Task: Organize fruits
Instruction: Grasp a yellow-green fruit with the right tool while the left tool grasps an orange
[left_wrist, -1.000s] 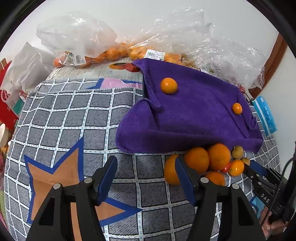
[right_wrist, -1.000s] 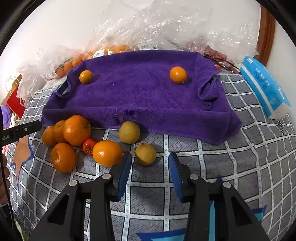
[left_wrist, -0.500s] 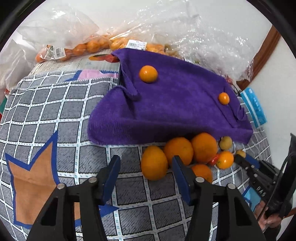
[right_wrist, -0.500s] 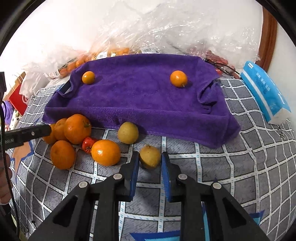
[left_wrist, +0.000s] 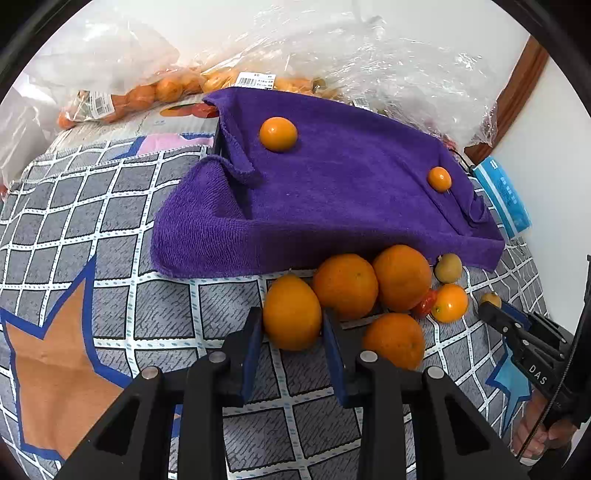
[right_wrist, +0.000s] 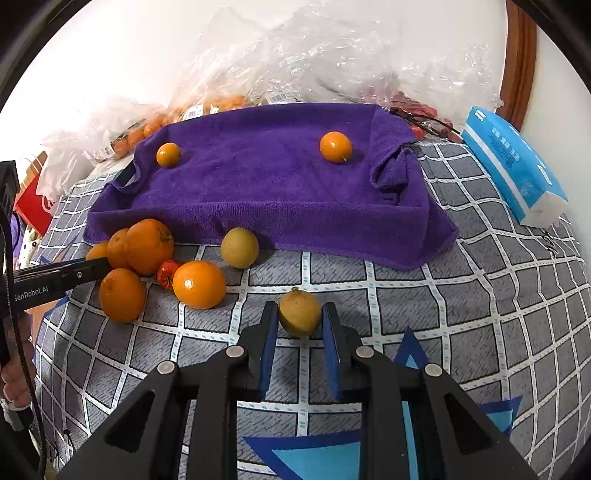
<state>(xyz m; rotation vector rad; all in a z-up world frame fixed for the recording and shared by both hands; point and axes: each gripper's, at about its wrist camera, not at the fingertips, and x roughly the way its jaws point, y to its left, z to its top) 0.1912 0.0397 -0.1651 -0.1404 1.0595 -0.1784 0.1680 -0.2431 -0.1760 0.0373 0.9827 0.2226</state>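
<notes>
On the grey checked cloth my left gripper (left_wrist: 291, 321) has an orange (left_wrist: 291, 302) between its blue pads; the jaws are closing and touch both its sides. More oranges (left_wrist: 345, 286) lie heaped just right of it, with a small red tomato (left_wrist: 426, 302). My right gripper (right_wrist: 300, 321) is shut on a small yellow-green fruit (right_wrist: 299, 306) that rests on the cloth. A second yellow-green fruit (right_wrist: 239, 246) lies by the edge of the purple towel (right_wrist: 266, 184). Two small oranges (right_wrist: 168, 155) (right_wrist: 335, 146) sit on the towel.
Clear plastic bags of fruit (left_wrist: 155, 92) are piled along the wall behind the towel. A blue tissue pack (right_wrist: 513, 162) lies at the right. A red bag (right_wrist: 35, 206) stands at the far left. A hand (left_wrist: 535, 432) holds the right gripper.
The left gripper slid right, took the nearest orange between its pads and closed. The right gripper's jaws closed onto the yellow-green fruit and have held still since.
</notes>
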